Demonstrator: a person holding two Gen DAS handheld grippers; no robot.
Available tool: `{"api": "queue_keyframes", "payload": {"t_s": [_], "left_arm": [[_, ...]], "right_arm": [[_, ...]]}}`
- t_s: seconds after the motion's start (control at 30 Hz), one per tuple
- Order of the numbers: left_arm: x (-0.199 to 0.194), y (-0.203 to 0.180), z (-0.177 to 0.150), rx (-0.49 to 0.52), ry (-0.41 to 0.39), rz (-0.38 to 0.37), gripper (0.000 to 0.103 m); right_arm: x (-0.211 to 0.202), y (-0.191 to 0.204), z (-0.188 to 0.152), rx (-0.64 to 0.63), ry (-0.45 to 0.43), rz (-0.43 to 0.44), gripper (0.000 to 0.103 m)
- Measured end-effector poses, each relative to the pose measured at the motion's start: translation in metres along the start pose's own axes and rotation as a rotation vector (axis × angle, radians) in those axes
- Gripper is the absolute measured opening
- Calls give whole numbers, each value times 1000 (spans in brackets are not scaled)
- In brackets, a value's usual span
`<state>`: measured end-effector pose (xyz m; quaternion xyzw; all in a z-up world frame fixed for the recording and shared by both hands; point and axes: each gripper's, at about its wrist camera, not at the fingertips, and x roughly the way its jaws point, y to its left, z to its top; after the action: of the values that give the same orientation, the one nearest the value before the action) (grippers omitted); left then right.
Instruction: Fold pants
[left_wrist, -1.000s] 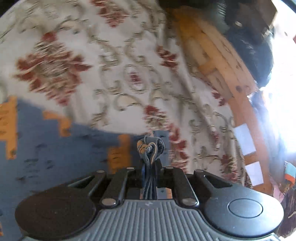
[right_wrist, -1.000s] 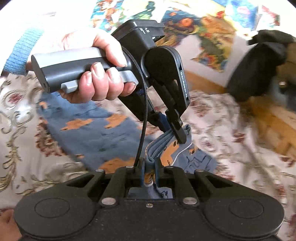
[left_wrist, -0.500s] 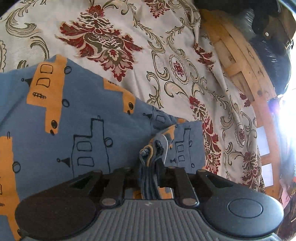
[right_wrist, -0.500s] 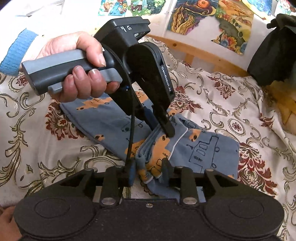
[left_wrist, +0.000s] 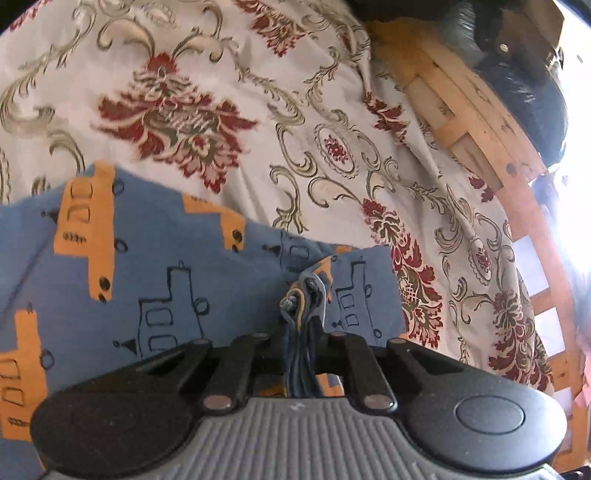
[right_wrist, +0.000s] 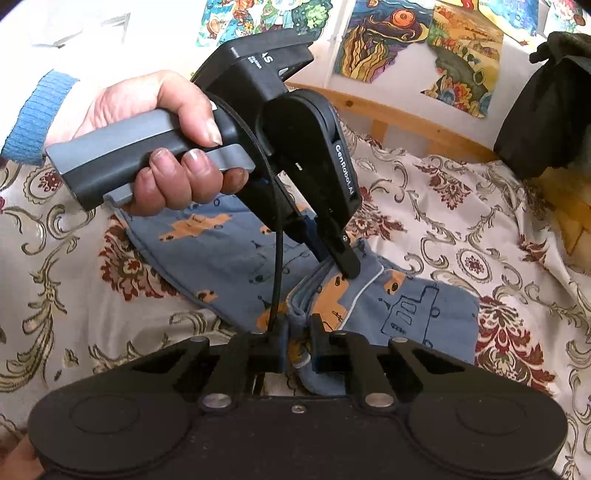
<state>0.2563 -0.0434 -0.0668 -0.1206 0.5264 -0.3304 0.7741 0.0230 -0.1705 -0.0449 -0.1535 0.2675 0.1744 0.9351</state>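
Observation:
Blue pants (left_wrist: 147, 266) printed with orange vehicles lie folded on a floral bedspread (left_wrist: 229, 74). My left gripper (left_wrist: 303, 325) is shut on a bunched stack of the pants' edges at the fold's right end. In the right wrist view the same pants (right_wrist: 229, 258) spread out to the left, and the left gripper (right_wrist: 347, 266) comes down onto them from above, held by a hand (right_wrist: 166, 147). My right gripper (right_wrist: 297, 325) is shut on the near bunch of fabric layers, a short way from the left one. Both sit low, close to the bed.
A wooden bed frame (left_wrist: 480, 122) runs along the far right edge of the bedspread (right_wrist: 461, 206). A dark garment (right_wrist: 546, 110) is piled on the frame. Colourful pictures (right_wrist: 424, 48) hang on the wall behind. A blue sleeve (right_wrist: 33, 118) shows at the left.
Both grippers have come down with the held fabric, and the pants now lie flat on the bedspread. Over the last half second they have barely moved.

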Motion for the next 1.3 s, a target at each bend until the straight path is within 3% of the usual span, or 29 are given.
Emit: {"api": "queue_keyframes", "payload": {"t_s": [0.17, 0.43, 0.6, 0.87, 1.2, 1.3], "left_arm": [[-16, 5, 5, 16, -14, 20, 11], [-55, 44, 9, -25, -61, 76, 11], [-75, 66, 10, -24, -55, 141, 11], [-82, 93, 3, -59, -33, 194, 11], [-80, 91, 4, -37, -15, 238, 12], [-79, 93, 3, -43, -12, 258, 22]], "right_arm": [[6, 10, 11, -7, -8, 24, 11], [31, 34, 40, -3, -29, 112, 11], [48, 55, 56, -13, -33, 179, 11], [71, 78, 62, -23, -3, 240, 11], [77, 80, 62, 0, -8, 255, 11], [76, 79, 61, 2, -5, 257, 16]]}}
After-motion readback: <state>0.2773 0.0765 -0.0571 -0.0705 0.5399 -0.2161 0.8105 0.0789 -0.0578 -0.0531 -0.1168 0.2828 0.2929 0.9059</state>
